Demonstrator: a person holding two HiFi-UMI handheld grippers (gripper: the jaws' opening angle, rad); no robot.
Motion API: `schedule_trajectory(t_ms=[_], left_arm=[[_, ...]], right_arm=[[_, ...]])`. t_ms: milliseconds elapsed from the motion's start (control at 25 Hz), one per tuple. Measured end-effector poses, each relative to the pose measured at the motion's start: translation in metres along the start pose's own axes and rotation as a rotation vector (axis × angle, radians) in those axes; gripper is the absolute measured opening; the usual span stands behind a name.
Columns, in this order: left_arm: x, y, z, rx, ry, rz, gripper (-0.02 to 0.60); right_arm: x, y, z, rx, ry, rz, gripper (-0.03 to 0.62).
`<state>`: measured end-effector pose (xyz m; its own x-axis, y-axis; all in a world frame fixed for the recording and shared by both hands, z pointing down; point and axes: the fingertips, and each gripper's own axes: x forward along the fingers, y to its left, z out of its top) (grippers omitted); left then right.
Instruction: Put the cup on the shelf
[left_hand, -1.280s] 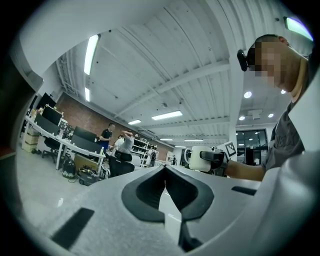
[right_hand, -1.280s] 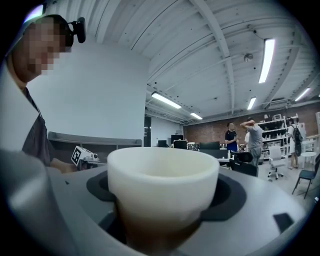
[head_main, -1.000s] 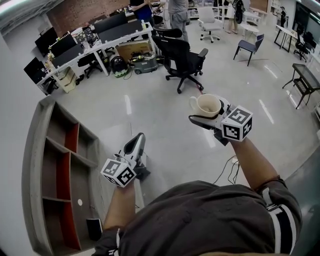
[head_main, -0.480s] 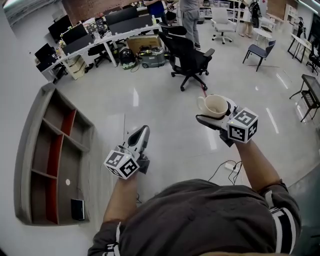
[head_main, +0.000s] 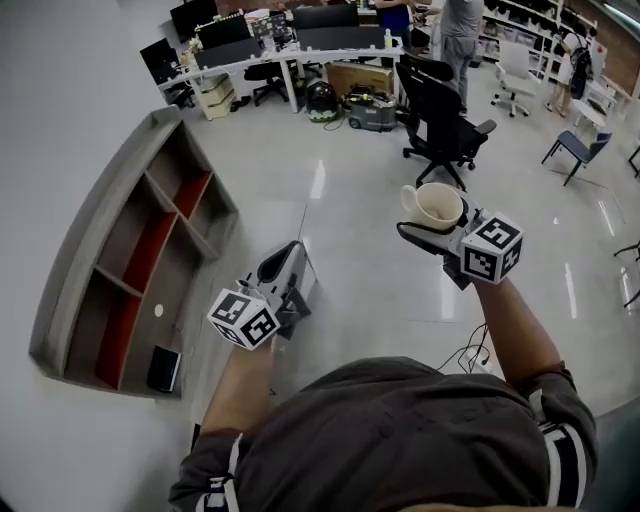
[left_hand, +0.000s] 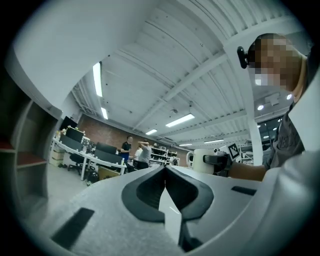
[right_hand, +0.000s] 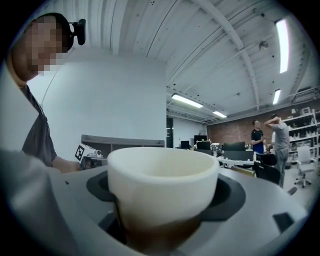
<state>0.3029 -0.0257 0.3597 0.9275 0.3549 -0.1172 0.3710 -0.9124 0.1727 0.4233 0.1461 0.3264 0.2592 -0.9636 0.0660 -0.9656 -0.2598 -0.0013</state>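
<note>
Right hand-held gripper (head_main: 428, 232) clamped on cup (head_main: 437, 206); cup upright, in air, right of centre. Left hand-held gripper (head_main: 284, 268) jaws together, empty. Shelf (head_main: 105, 235) at frame left, well apart. Pickup done; approach and placing left.

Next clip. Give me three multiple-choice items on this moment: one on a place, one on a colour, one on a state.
1. In the head view, the shelf stands:
A) at the left
B) at the right
C) dead centre

2. The cup is:
A) red
B) black
C) cream-white

3. The left tongs are:
A) shut on the cup
B) shut and empty
C) wide open

Answers:
1 A, it fills that view's left side.
2 C, it looks pale in every view.
3 B, their tips meet with nothing between them, while the right tongs hold the cup.
</note>
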Motion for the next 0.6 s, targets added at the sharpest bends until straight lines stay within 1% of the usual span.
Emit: schedule_trajectory(t_ms=[120,360,480,600], left_arm=[[-0.051,0.033,0.015,0.026,-0.016,0.093,-0.002],[-0.168,0.092,0.041,0.066,-0.062,0.319,-0.002],[-0.231,0.112,0.050,0.079,-0.086,0.447,-0.002],[-0.293,0.123,0.056,0.087,-0.105,0.578,-0.002]], right_arm=[[0.059,0.037,0.012,-0.018,-0.009,0.101,0.457],[0.177,0.132,0.029,-0.057,-0.013,0.340,0.456],[0.231,0.190,0.033,-0.074,-0.013,0.475,0.456],[0.277,0.250,0.035,-0.089,-0.007,0.615,0.456]])
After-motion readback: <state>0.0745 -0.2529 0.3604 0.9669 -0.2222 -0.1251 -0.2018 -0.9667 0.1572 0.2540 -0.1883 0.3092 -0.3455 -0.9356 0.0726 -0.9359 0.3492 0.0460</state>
